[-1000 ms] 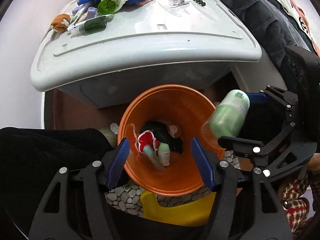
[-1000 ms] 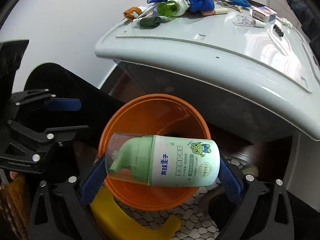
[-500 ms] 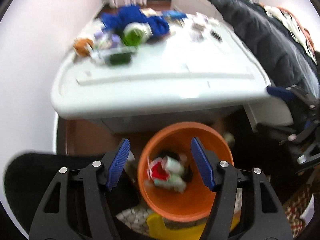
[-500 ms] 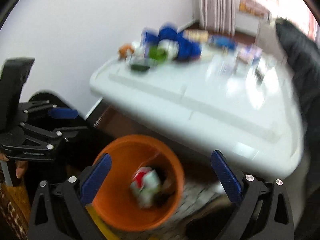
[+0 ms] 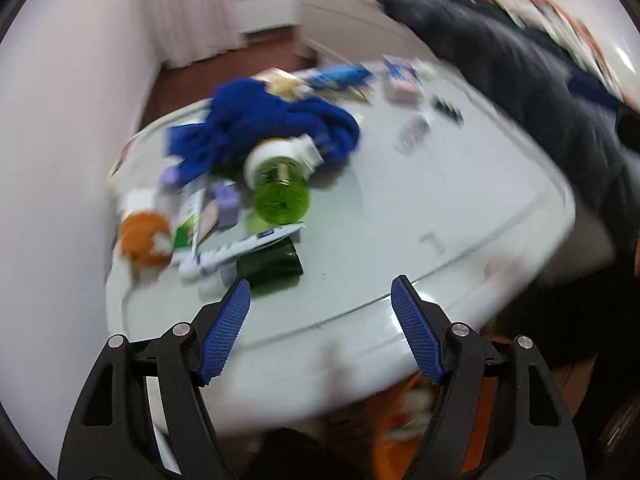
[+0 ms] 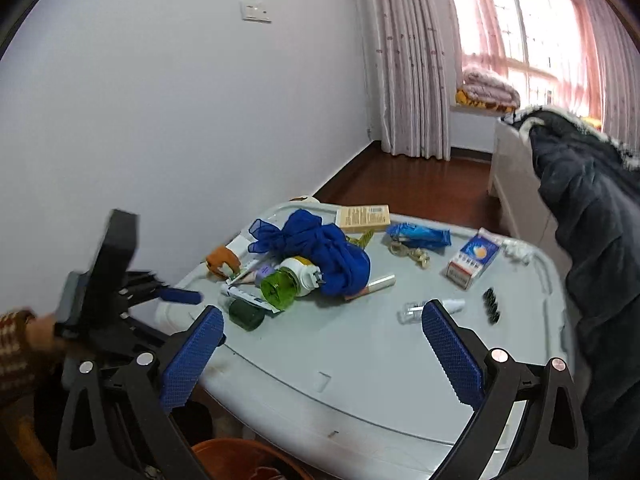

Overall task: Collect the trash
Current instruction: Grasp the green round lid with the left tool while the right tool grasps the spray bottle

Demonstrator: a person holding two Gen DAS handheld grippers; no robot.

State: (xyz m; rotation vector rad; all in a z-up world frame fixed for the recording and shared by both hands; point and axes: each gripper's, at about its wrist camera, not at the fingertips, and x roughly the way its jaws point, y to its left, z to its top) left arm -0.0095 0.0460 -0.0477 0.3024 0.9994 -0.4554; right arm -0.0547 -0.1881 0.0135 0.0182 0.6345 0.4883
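Trash lies on the white lid (image 6: 360, 360): a green bottle (image 6: 286, 282) (image 5: 280, 188), a blue net cloth (image 6: 320, 248) (image 5: 260, 120), a dark green bottle (image 6: 246, 314) (image 5: 270, 266), a white tube (image 5: 240, 246), a small box (image 6: 474, 258) and a blue wrapper (image 6: 420, 234). My left gripper (image 5: 320, 304) is open and empty above the lid's near edge; it also shows in the right wrist view (image 6: 176, 296). My right gripper (image 6: 320, 324) is open and empty over the lid. The orange bin (image 6: 248, 460) (image 5: 400, 420) sits below the lid's front.
A dark coat (image 6: 592, 220) hangs at the right of the lid. A white wall (image 6: 160, 120) runs along the left. A tan box (image 6: 362, 216), black beads (image 6: 491, 306) and an orange item (image 5: 144, 238) also lie on the lid.
The right gripper let the pale green bottle drop into the orange bin and opened. Both grippers rose from the bin to above the lid.
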